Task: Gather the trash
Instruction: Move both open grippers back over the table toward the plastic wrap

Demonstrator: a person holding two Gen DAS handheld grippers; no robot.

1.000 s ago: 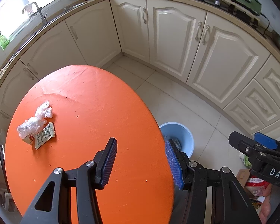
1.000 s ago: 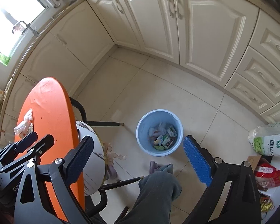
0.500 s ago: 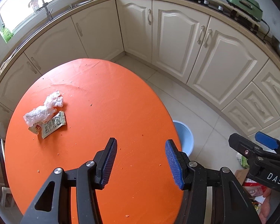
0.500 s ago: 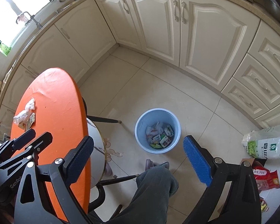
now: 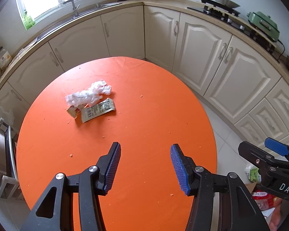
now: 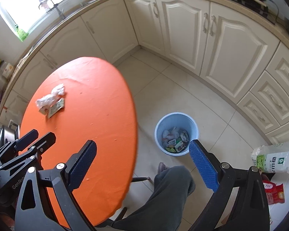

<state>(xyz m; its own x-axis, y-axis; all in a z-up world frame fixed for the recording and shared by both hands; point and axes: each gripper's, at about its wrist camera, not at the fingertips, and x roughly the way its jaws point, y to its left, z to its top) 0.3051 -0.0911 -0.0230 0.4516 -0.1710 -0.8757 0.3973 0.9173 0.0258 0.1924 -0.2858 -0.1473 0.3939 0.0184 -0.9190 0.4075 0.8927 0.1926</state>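
Observation:
A crumpled clear plastic wrapper (image 5: 90, 95) lies on the round orange table (image 5: 154, 115), touching a flat printed snack packet (image 5: 97, 111) and a small torn wrapper (image 5: 73, 111). My left gripper (image 5: 145, 166) is open and empty above the table's near half, well short of the trash. The same trash shows in the right wrist view (image 6: 51, 101). My right gripper (image 6: 142, 165) is open and empty, over the table's right edge. A blue bin (image 6: 176, 118) on the floor holds several wrappers.
Cream kitchen cabinets (image 5: 202, 44) curve around the back and right. A person's leg in grey trousers (image 6: 163, 196) is below the right gripper. Bags of food (image 6: 273, 159) lie on the floor at right. Small crumbs dot the table.
Both grippers have swung left toward the table. The trash now sits nearer the middle of the left view. The bin has dropped out of the left view. Both stay open.

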